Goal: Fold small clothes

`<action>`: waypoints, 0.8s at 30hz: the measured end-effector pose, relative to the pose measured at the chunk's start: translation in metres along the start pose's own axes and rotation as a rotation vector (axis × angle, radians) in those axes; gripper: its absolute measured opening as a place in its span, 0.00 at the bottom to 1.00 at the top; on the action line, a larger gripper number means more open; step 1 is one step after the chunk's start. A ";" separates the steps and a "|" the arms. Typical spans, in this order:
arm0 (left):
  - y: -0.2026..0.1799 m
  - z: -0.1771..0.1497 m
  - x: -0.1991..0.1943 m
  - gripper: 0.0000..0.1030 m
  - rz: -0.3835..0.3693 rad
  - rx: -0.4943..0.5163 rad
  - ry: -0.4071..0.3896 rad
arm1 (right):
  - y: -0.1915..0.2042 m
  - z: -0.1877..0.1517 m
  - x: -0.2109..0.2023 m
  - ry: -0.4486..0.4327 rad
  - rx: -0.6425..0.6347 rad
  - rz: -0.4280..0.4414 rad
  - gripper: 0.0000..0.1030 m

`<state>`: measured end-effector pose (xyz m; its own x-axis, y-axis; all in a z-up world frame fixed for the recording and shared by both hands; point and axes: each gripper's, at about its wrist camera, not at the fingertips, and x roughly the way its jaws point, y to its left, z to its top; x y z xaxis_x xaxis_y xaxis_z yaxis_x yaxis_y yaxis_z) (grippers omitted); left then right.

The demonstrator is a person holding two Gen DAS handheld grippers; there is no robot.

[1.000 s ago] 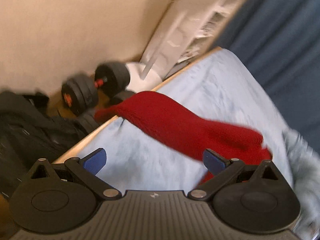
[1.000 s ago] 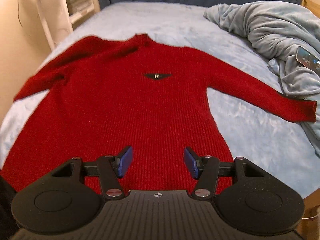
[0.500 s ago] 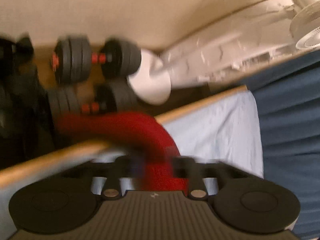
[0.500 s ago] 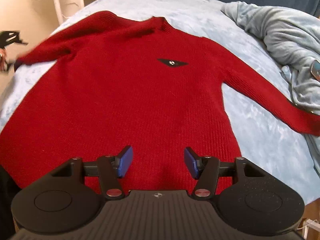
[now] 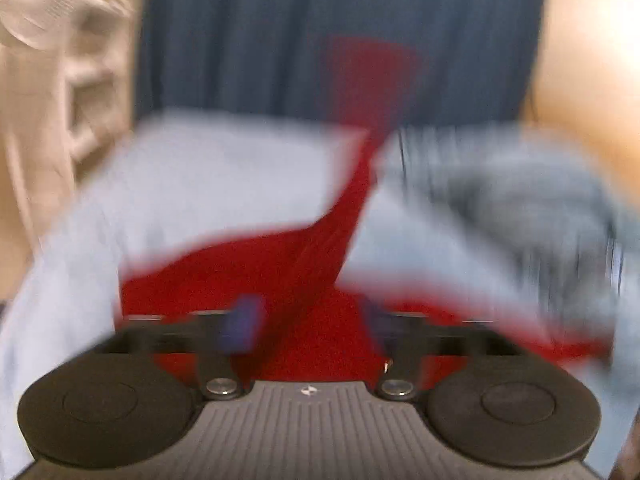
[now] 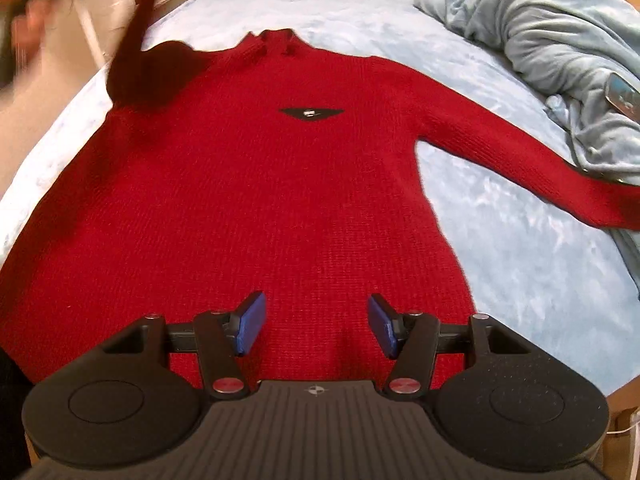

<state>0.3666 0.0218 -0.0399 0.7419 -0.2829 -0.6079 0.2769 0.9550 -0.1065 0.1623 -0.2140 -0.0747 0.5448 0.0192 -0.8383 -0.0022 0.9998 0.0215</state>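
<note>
**Sleeve in the air, fold under way**

Flat on the pale bed sheet (image 6: 520,264), collar far, hem near: the red sweater (image 6: 280,200), spread wide for clean folds. Up at far left, flung clear of the sheet, the left sleeve (image 6: 132,40), probably meant to swing inward across the chest. Down at the left gripper (image 5: 310,322), heavy blur; jaws apart, just been opening, with sleeve cloth between the pads but not pinched. Hovering over the near hem, the right gripper (image 6: 316,324), half open, gripping nothing. Plenty of bare sheet on the right, though the right sleeve (image 6: 500,152) reaches the rumpled blanket (image 6: 560,40). Tighter on the left, close to the bed edge.
</note>
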 end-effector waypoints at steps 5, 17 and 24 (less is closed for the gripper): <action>0.048 -0.053 -0.001 0.92 0.098 -0.067 0.101 | -0.032 -0.004 0.008 0.012 0.042 -0.027 0.57; 0.169 0.023 0.049 0.98 0.123 -0.242 0.195 | -0.065 0.119 0.050 -0.171 0.179 0.175 0.57; 0.194 -0.035 0.071 0.98 -0.023 -0.289 0.272 | 0.015 0.259 0.118 -0.154 -0.133 0.442 0.57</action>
<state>0.4517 0.1903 -0.1319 0.5383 -0.3078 -0.7846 0.0793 0.9453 -0.3164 0.4435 -0.1989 -0.0322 0.5852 0.4510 -0.6739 -0.3631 0.8888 0.2796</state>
